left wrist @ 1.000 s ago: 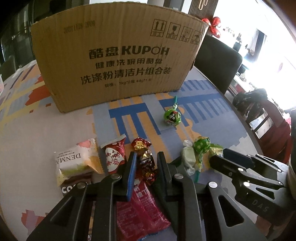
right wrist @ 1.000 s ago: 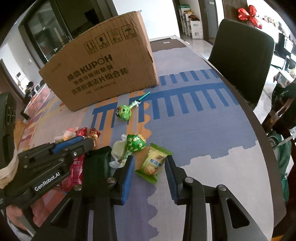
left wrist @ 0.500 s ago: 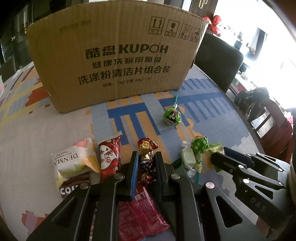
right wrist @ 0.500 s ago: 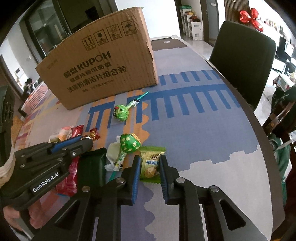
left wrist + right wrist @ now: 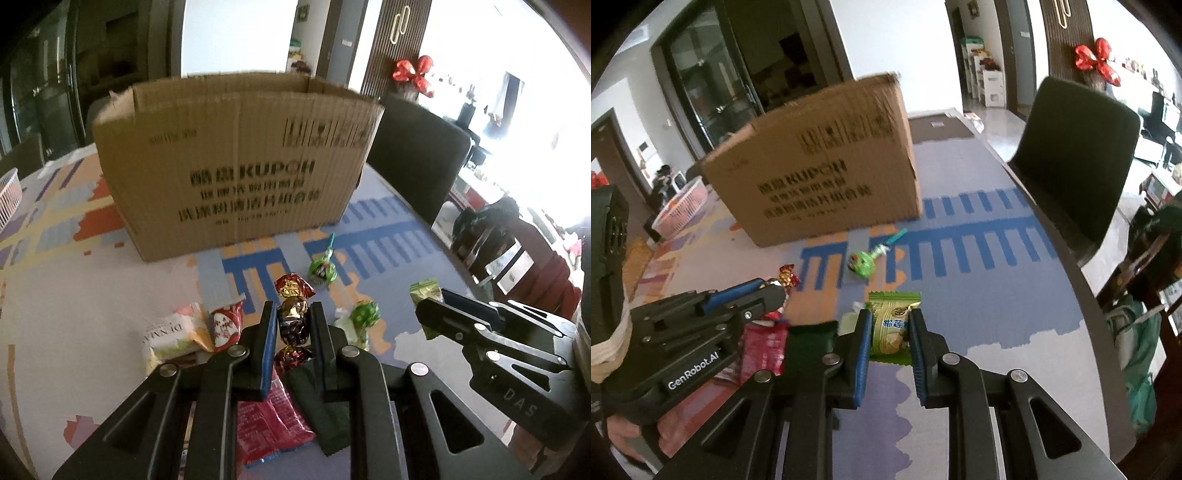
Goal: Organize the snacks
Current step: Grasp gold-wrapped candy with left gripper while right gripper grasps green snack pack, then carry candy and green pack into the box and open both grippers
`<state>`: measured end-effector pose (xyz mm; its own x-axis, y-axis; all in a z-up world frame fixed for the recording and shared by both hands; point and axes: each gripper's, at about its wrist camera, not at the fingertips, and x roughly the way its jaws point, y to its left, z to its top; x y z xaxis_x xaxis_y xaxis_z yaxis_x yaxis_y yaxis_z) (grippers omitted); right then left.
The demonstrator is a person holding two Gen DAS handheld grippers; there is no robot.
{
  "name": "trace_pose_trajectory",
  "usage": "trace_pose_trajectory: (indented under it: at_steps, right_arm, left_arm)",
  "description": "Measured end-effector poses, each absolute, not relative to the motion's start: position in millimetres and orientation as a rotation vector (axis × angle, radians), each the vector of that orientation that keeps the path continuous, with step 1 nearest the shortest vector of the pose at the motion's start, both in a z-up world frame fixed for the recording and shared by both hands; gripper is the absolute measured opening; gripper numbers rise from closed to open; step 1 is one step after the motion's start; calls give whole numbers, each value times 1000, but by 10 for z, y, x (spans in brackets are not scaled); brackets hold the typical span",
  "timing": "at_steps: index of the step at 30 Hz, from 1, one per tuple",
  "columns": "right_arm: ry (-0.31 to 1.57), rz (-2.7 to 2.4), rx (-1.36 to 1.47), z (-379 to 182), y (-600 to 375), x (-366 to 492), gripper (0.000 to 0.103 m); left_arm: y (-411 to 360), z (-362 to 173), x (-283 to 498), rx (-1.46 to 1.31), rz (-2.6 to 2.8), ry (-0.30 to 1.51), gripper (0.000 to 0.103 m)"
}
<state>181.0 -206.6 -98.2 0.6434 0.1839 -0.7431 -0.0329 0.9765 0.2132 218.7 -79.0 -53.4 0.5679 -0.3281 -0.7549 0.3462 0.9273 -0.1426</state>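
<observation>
My left gripper (image 5: 293,314) is shut on a red-and-gold foil candy (image 5: 293,306), held above the table. My right gripper (image 5: 889,321) is shut on a green snack packet (image 5: 891,325), also off the table. An open cardboard box (image 5: 236,166) stands behind both; it shows in the right wrist view too, as the cardboard box (image 5: 827,173). A green lollipop (image 5: 322,271) lies in front of the box. A second green lollipop (image 5: 364,314) lies right of the left gripper. A white packet (image 5: 173,334), a small red packet (image 5: 225,323) and a red pouch (image 5: 271,424) lie at the near left.
The table has a patterned cloth (image 5: 979,229) and its right edge curves beside a dark chair (image 5: 1082,155). A pink basket (image 5: 681,206) sits at the far left. Bags hang on another chair (image 5: 517,251) at the right.
Both grippers closed on their snacks, the left on the foil candy, the right on the green packet, and then both rose with them above the table.
</observation>
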Motion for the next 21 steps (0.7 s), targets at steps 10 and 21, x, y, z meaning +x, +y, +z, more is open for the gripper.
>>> trace_pose_trajectory:
  at_steps: [10,21]
  right_arm:
    - [768,174,173,-600,-2010,1781,21]
    - [635,202,170,-145,-1958,1919,21]
  left_arm:
    - [-703,-70,2108,15,-383,761,18]
    - [-597,396,2214,7,-357,648,18]
